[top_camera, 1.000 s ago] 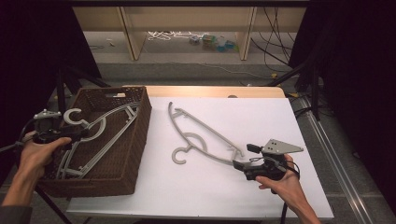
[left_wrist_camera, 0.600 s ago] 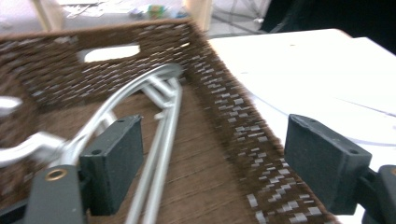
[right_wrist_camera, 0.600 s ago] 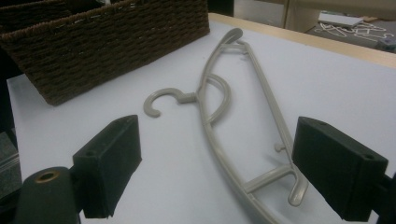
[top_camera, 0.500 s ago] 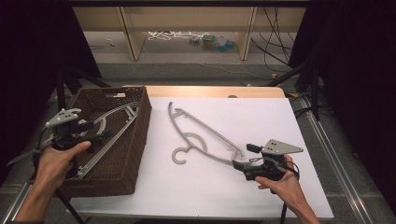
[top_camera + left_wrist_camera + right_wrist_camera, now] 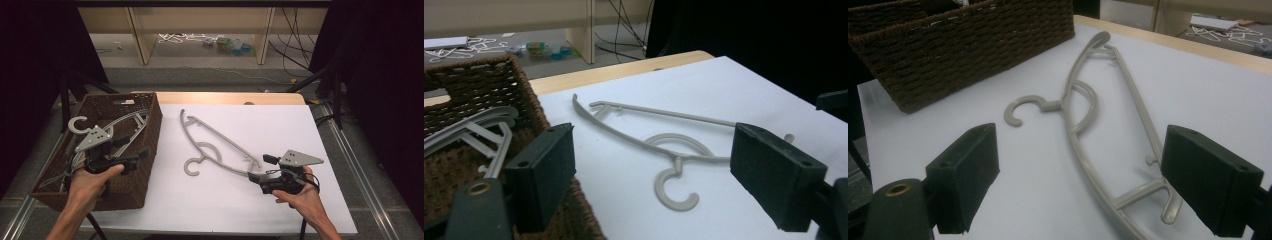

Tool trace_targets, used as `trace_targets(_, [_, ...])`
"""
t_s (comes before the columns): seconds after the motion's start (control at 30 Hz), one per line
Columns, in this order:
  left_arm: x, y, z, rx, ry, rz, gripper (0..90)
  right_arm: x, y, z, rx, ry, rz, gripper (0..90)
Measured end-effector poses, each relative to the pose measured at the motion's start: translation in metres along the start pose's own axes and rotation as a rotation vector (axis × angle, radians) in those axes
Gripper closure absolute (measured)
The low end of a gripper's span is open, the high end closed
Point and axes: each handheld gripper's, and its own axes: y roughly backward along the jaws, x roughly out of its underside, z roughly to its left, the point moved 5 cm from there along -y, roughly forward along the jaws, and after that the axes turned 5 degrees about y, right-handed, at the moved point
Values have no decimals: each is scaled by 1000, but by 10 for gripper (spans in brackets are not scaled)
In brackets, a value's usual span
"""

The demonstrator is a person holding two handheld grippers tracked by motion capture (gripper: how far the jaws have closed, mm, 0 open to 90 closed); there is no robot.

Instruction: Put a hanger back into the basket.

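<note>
the grey hanger (image 5: 215, 145) i'm working lies flat on the white counter (image 5: 280, 125), hook end toward my side, just right of the wicker basket (image 5: 150, 125). i see my right hand-held gripper (image 5: 257, 177) sitting by the hanger's near arm end, and in the right gripper view its jaws are spread wide with that end of the hanger (image 5: 1113, 150) lying between them, the pads not pressing on it. my left hand-held gripper (image 5: 145, 152) hovers over the basket's right wall, pointing toward the hanger; its jaws have just been opening and now stand wide with nothing between them. more grey hangers (image 5: 125, 125) rest inside the basket, one hook (image 5: 77, 124) poking over its left rim.
</note>
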Motion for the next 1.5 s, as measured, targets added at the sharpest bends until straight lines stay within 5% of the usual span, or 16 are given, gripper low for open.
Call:
trace_targets(0.63, [30,-24,-51,148,-21,-26,182,1,-1,5,-20,-3,22,165])
trace_targets(0.73, [38,-29,-53,151,-59,-24,182,1,-1,5,-28,-4,18,165])
trace_targets(0.87, [47,-34,-54,151,-44,-26,182,1,-2,5,-21,-2,11,165])
trace_targets(1.1, [56,-37,-54,144,-95,-59,175,1,-3,6,-31,-2,1,164])
trace_targets(1.2, [60,-36,-53,131,-146,-69,172,1,-3,7,-28,4,16,164])
trace_targets(1.5, [73,-37,-55,149,-135,-73,168,1,-6,10,-42,15,6,164])
